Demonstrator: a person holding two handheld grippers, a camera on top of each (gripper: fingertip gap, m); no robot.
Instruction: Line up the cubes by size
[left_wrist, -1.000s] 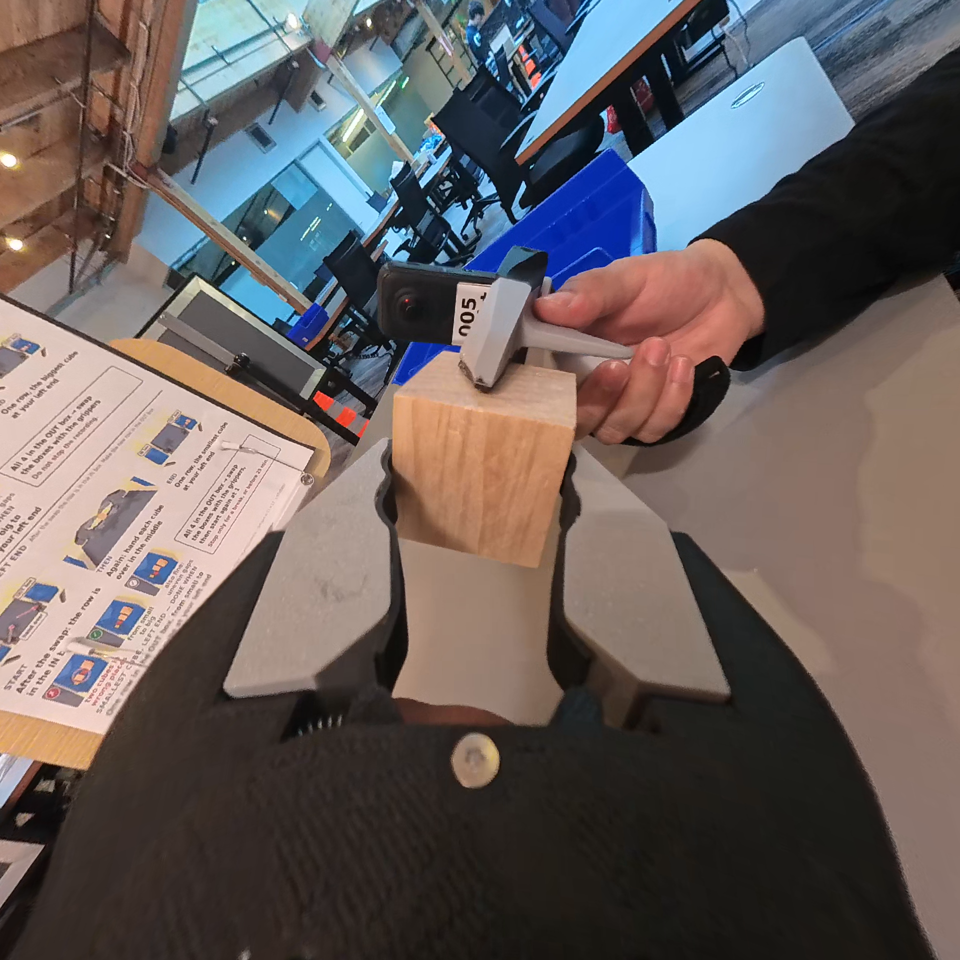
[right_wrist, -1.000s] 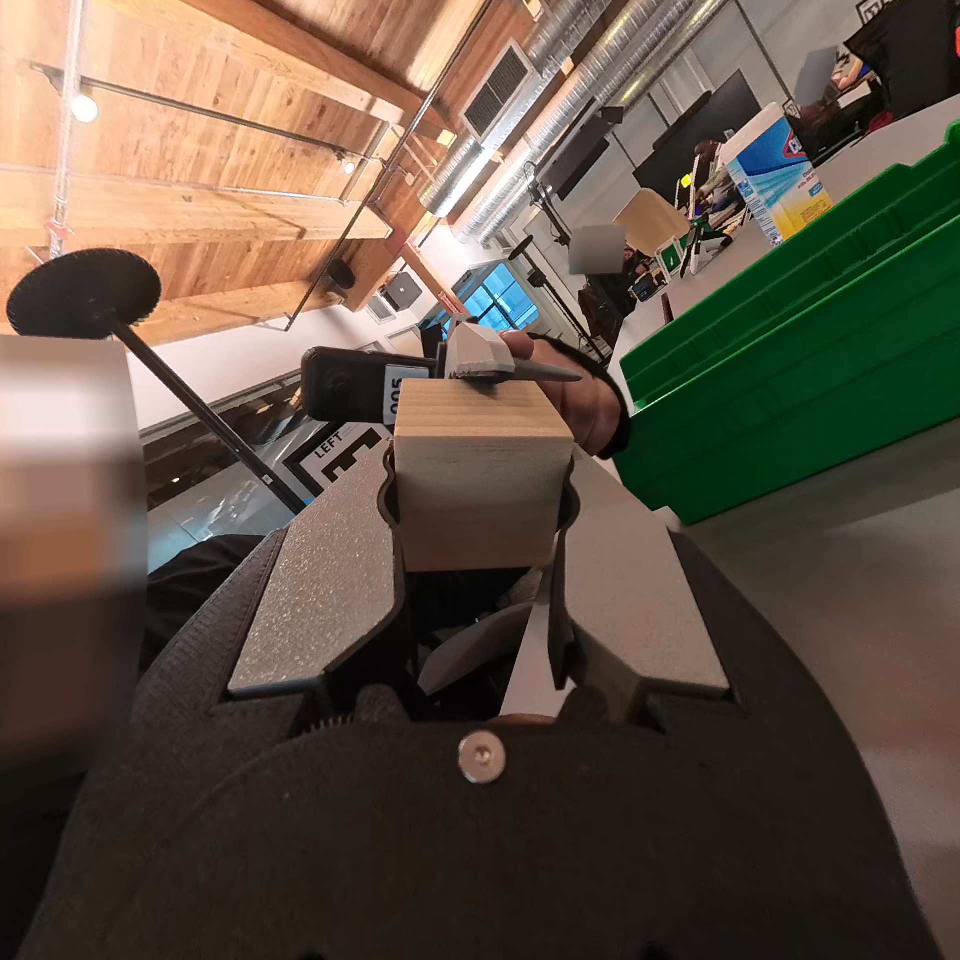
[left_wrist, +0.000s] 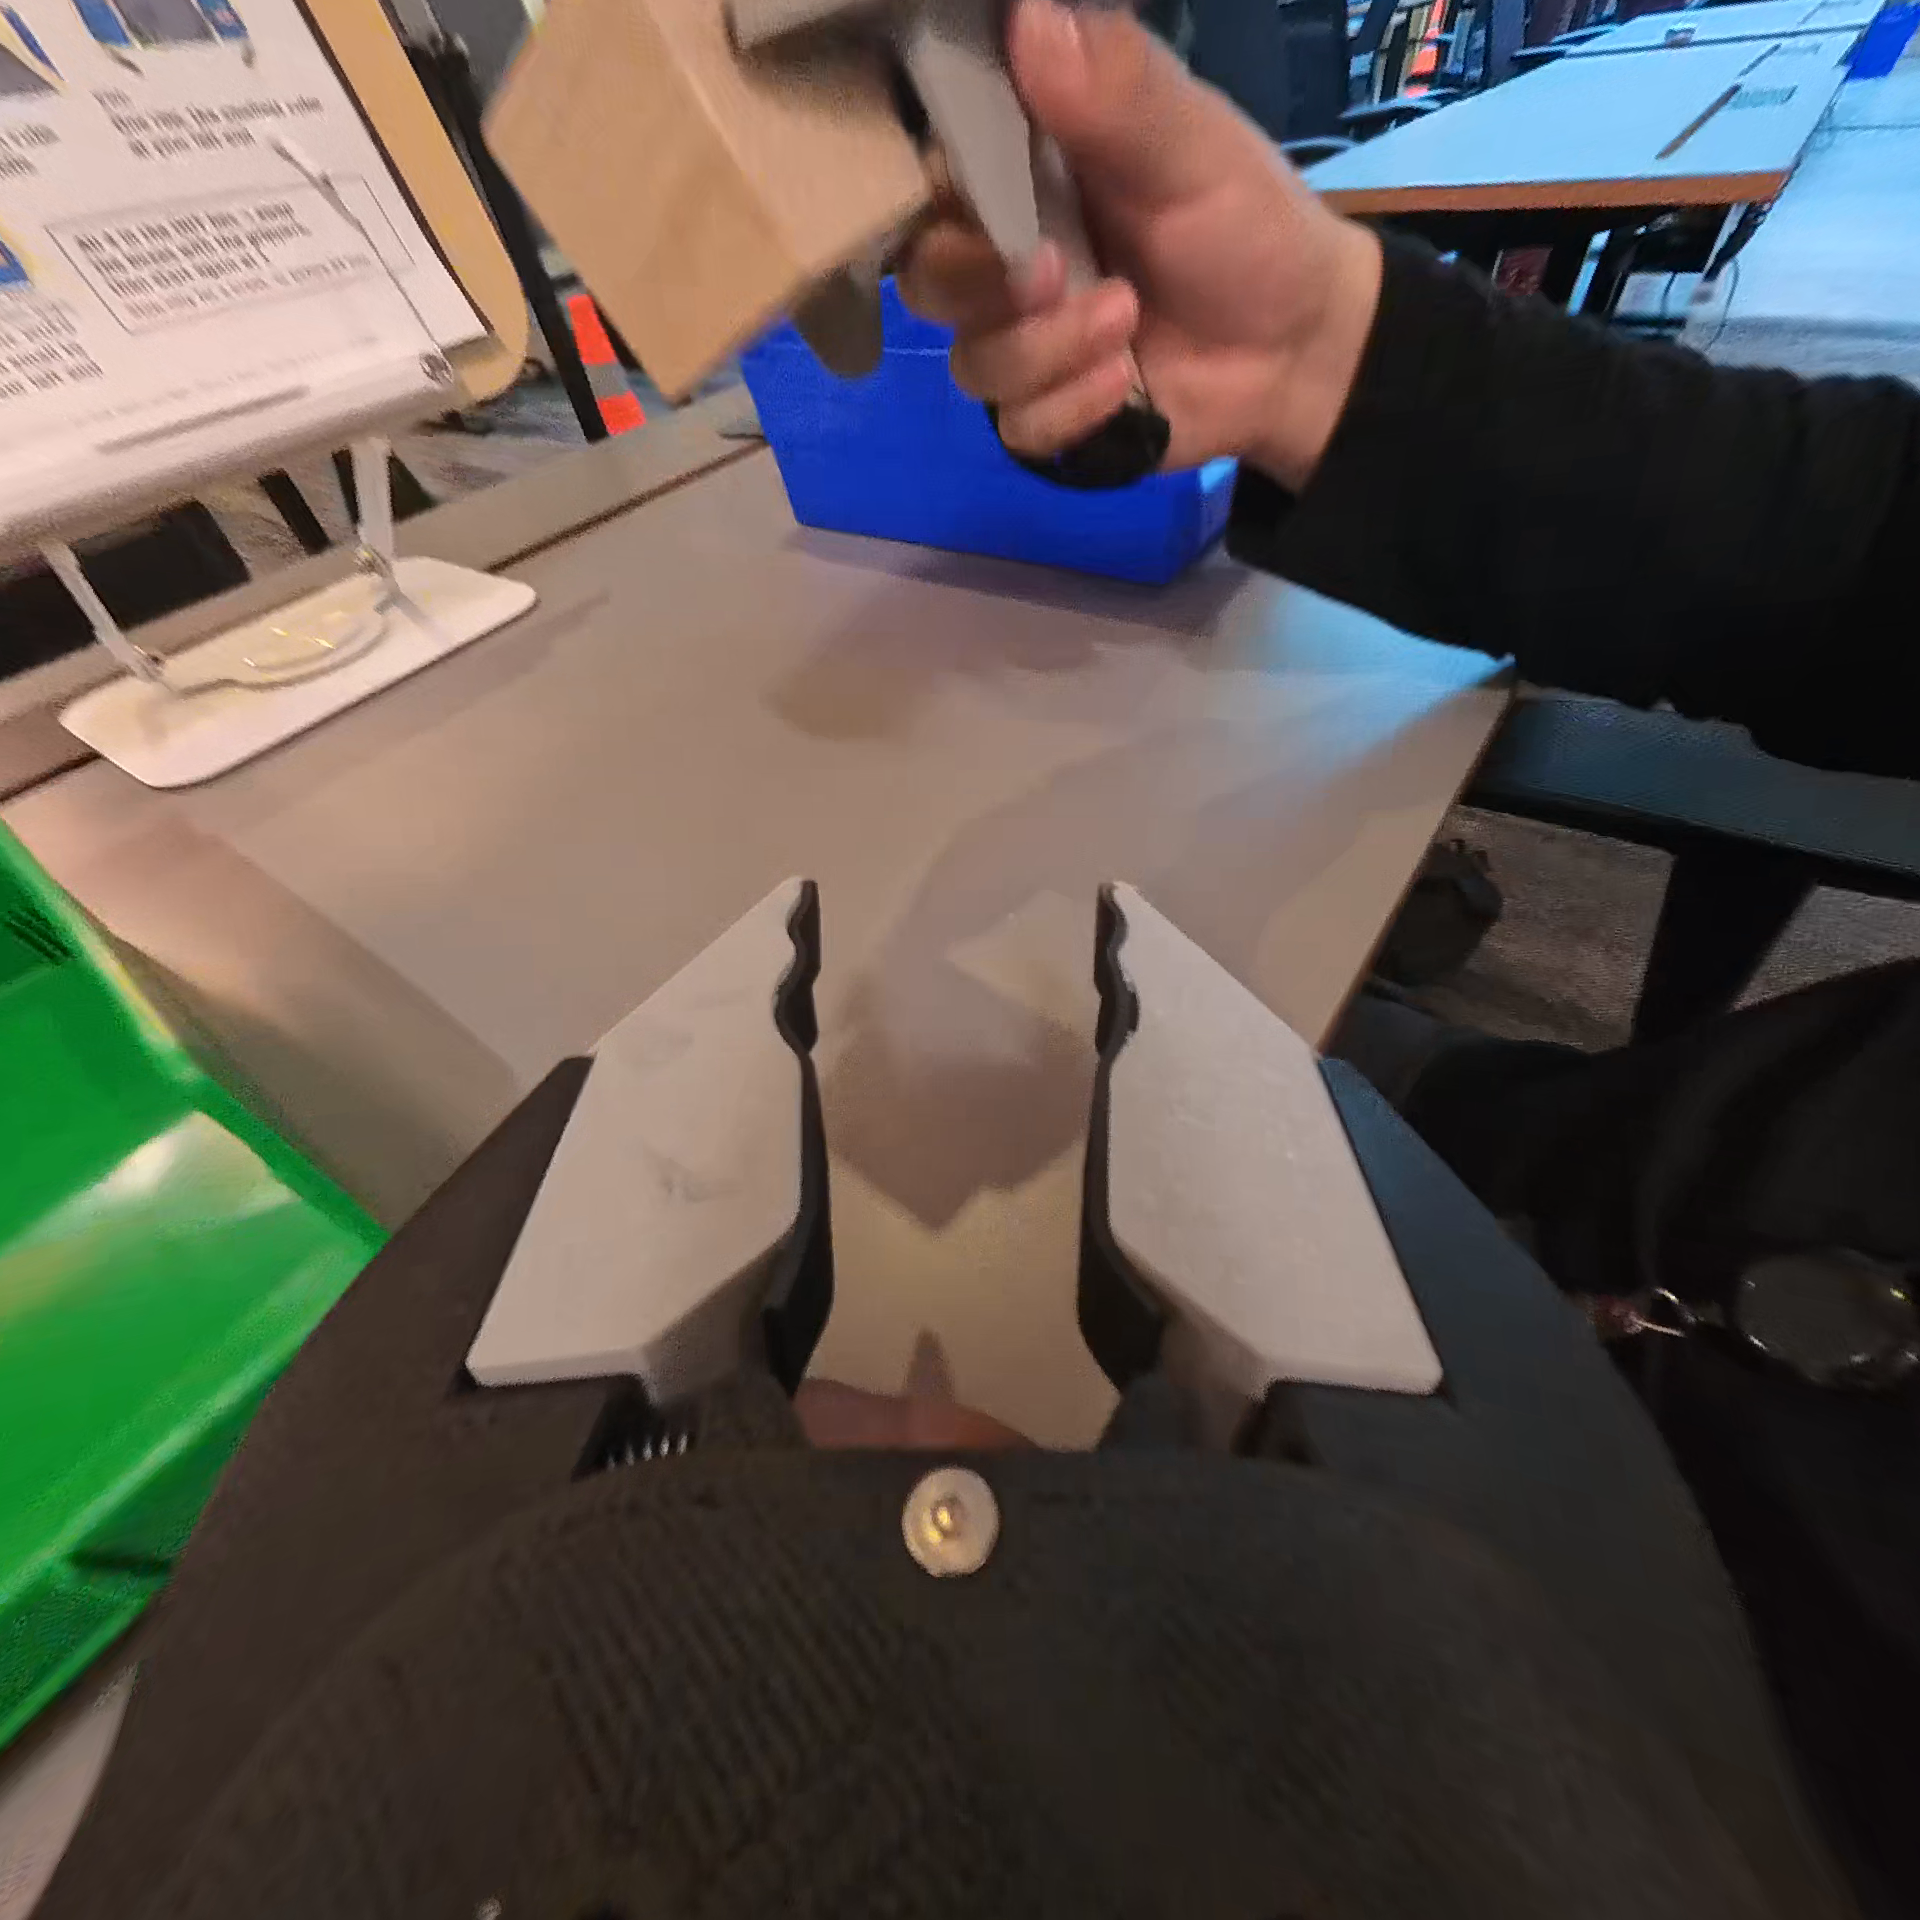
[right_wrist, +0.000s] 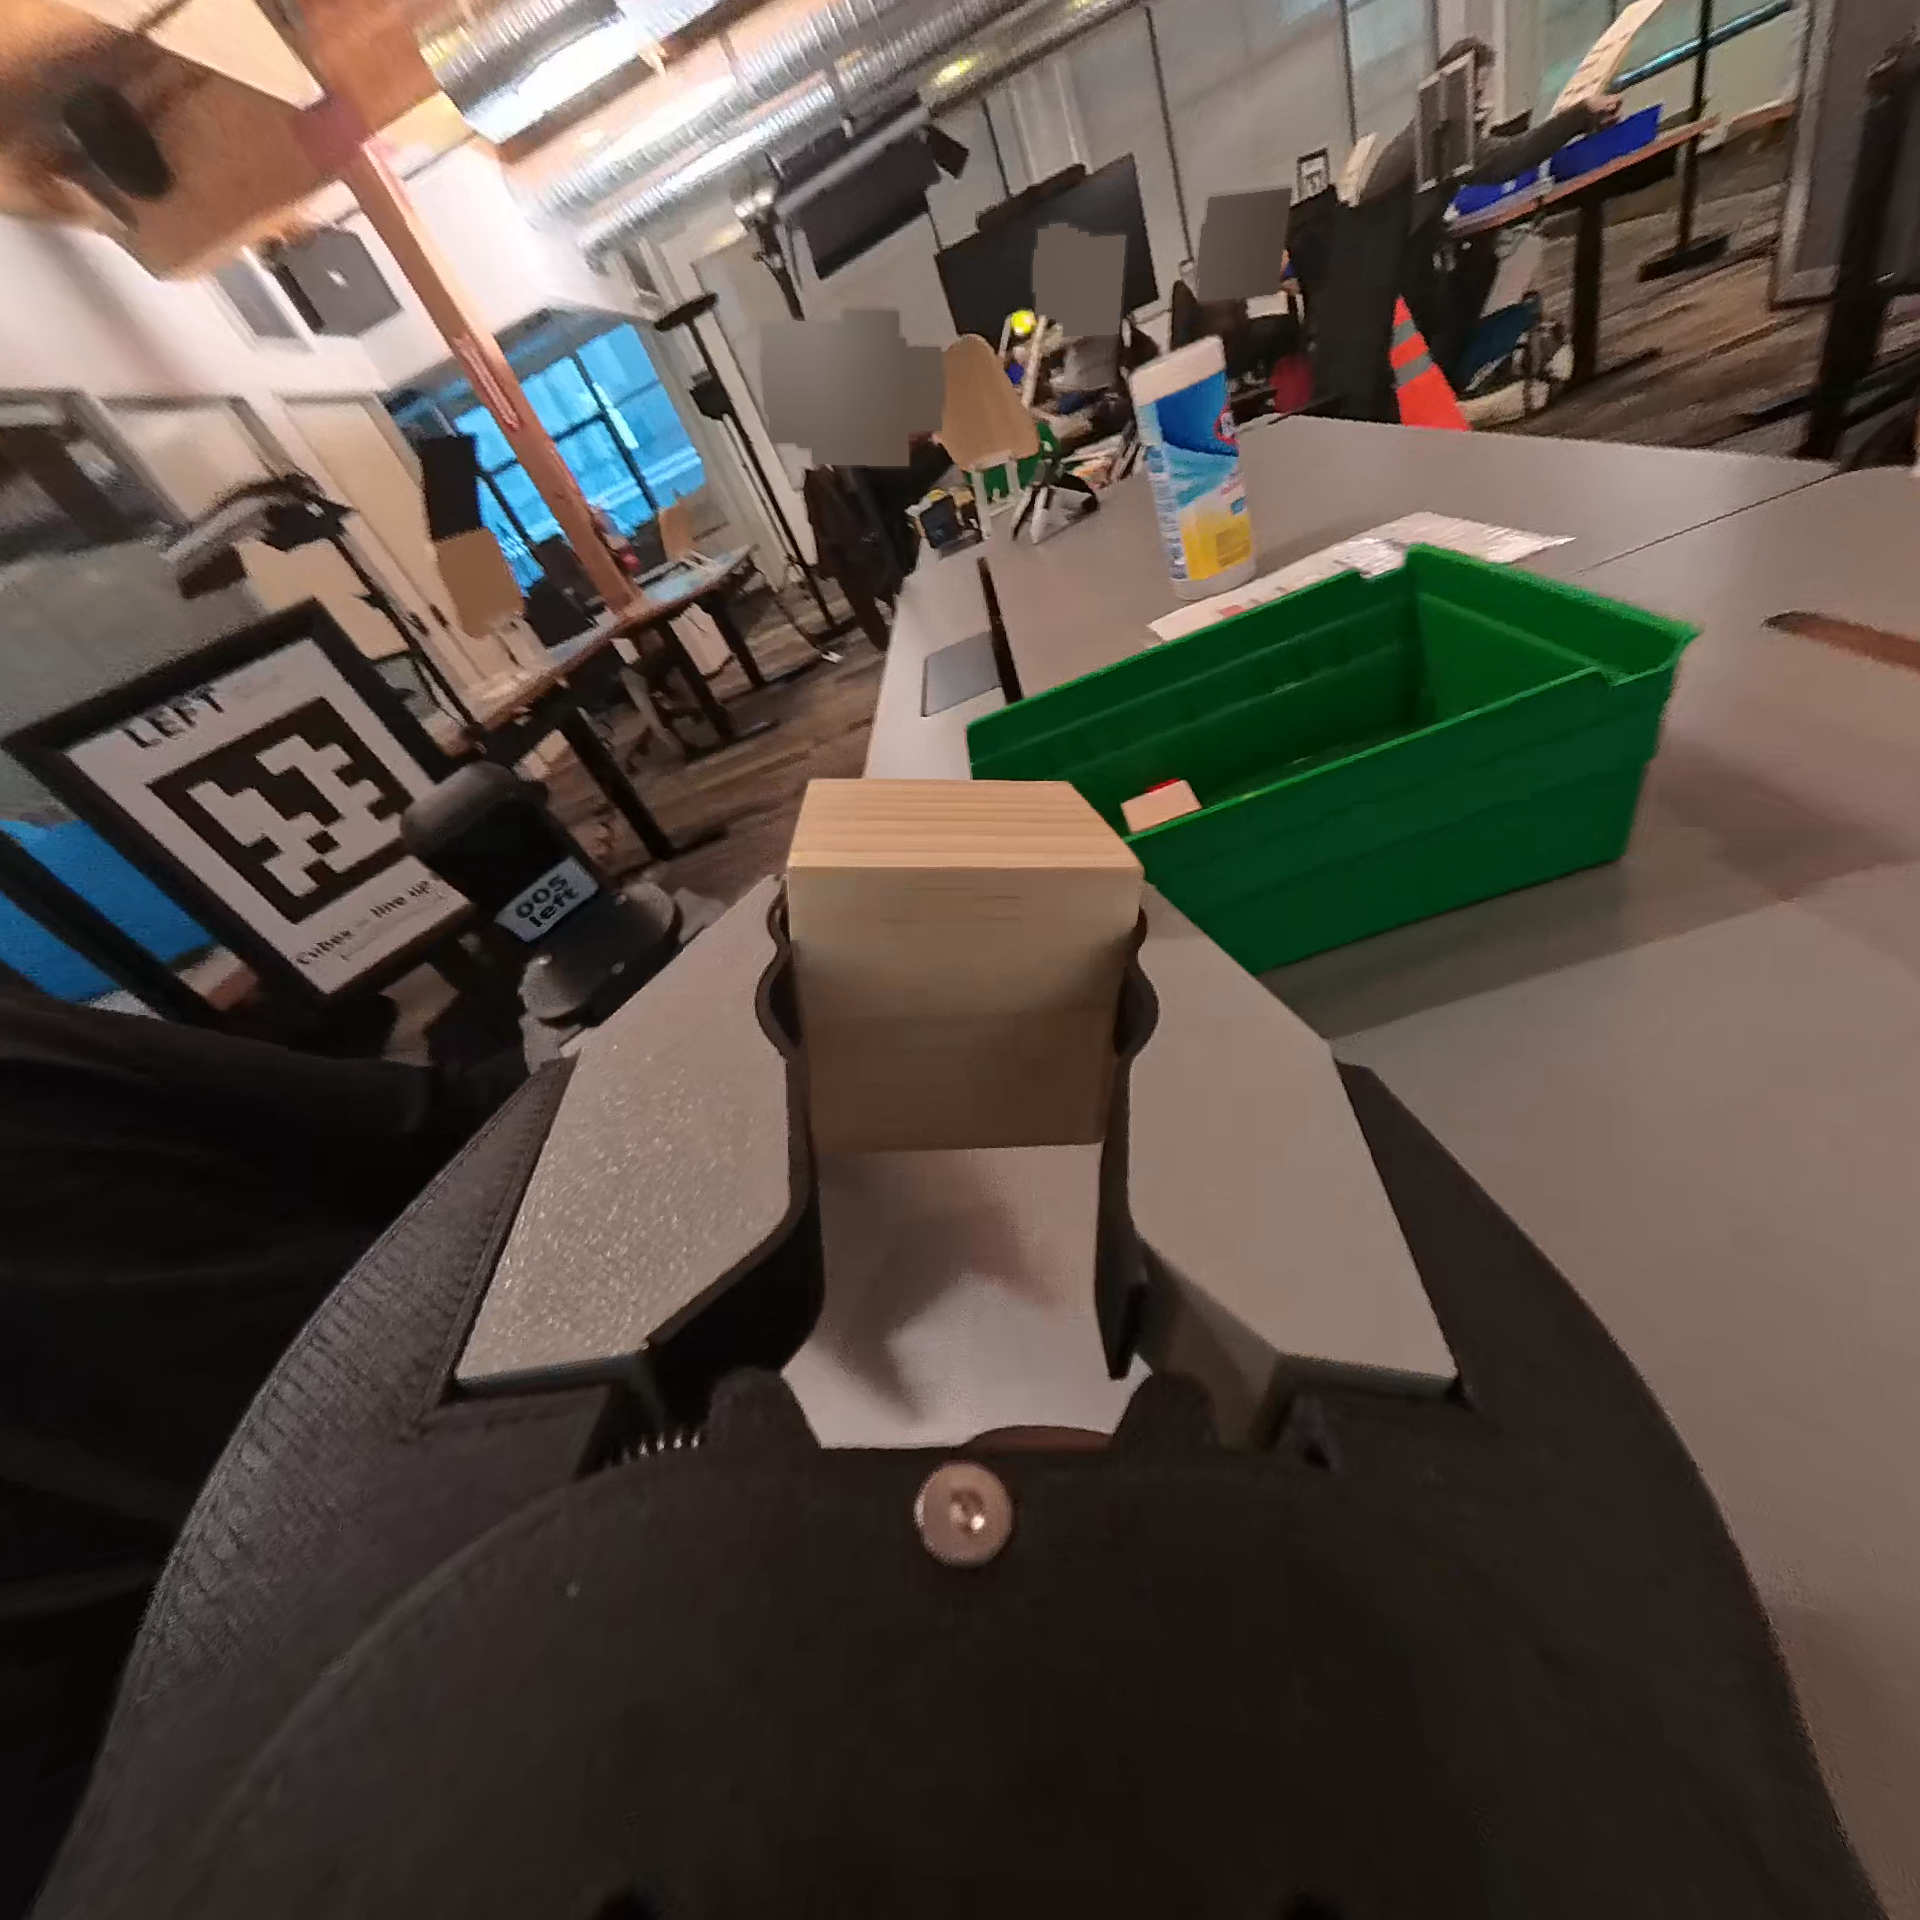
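A green bin (left_wrist: 156, 1226) is seen at the left edge of the grey table (left_wrist: 727, 748). The left gripper (left_wrist: 956, 966) is held with jaws apart and nothing between them, above the table. Further right, the cube (right_wrist: 961, 971) is clamped between the right gripper's (right_wrist: 961, 956) fingers, lifted clear of the table.

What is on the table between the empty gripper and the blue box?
Nothing: in the left wrist view, only bare grey table lies between the left gripper and the blue bin.
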